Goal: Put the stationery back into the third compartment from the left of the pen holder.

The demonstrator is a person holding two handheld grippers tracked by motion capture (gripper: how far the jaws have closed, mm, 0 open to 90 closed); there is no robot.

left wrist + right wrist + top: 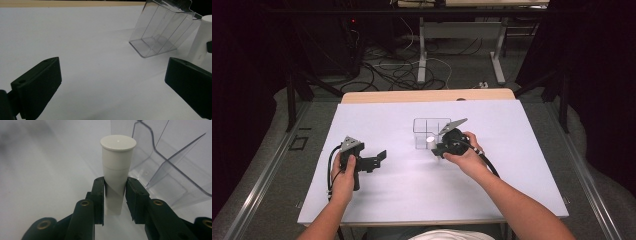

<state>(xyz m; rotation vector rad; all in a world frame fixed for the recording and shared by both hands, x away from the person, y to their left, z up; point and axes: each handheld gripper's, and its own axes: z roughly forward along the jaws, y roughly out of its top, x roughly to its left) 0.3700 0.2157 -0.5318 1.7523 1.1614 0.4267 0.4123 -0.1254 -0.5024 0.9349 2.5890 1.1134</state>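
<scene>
A white capped tube (pixel 116 167) stands upright between the pads of my right gripper (pixel 115 195), which is shut on its lower half. In the high view the white tube (pixel 430 141) and right gripper (pixel 437 148) sit just in front of a clear plastic box with dividers (pixel 430 131). In the left gripper view the clear box (pixel 162 32) shows at the upper right, with the tube (pixel 201 37) beside it. My left gripper (pixel 379 159) rests on the white sheet at the left, its jaws wide apart with nothing between them.
A white sheet (pixel 402 190) covers most of the wooden table (pixel 427 95). Beyond the far edge are metal desk legs (pixel 422 50) and loose cables on the floor. Dark curtains flank both sides.
</scene>
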